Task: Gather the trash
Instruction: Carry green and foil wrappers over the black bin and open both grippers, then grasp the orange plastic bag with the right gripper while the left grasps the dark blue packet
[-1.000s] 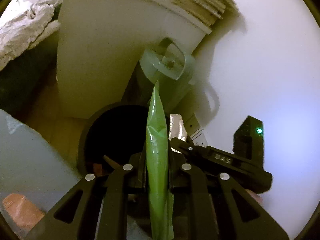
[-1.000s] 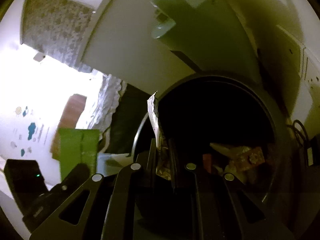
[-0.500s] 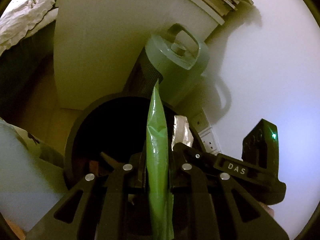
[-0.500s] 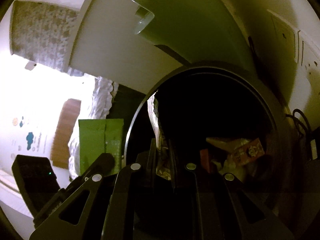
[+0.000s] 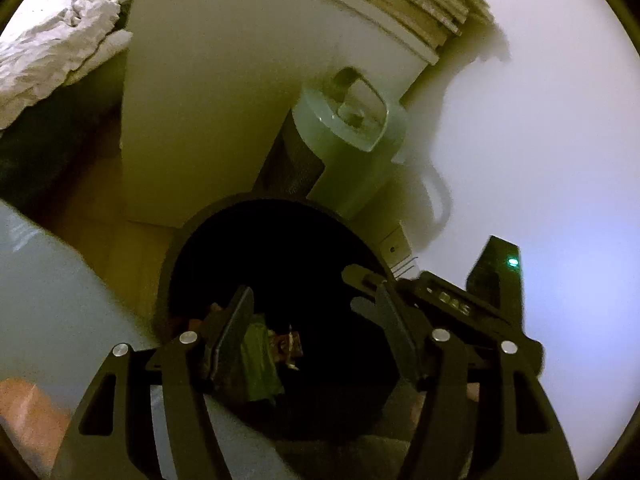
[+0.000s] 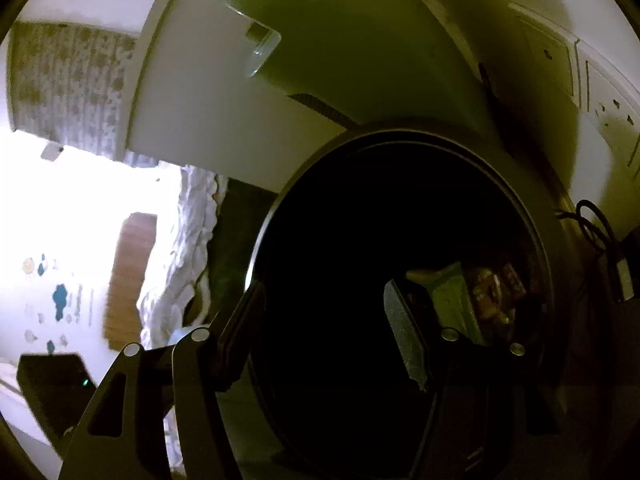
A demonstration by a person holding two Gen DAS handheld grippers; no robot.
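Note:
A round black trash bin (image 5: 188,248) stands on the floor below both grippers; it also shows in the right wrist view (image 6: 400,136). My left gripper (image 5: 312,300) is open and empty over the bin's mouth. The green wrapper (image 5: 258,364) lies inside the bin among other trash. My right gripper (image 6: 324,292) is open and empty over the same bin. Green and orange wrappers (image 6: 460,300) lie at the bin's bottom. The right gripper's black body (image 5: 460,304) shows at the right of the left wrist view.
A white cabinet (image 5: 208,92) stands behind the bin, with a pale green appliance (image 5: 352,136) beside it against the white wall. Wall sockets (image 6: 608,96) and a black cable (image 6: 592,224) are at the right. Crumpled white bedding (image 5: 52,56) lies at the far left.
Both grippers have opened. The green wrapper left my left gripper and the silvery wrapper left my right gripper; both dropped into the bin.

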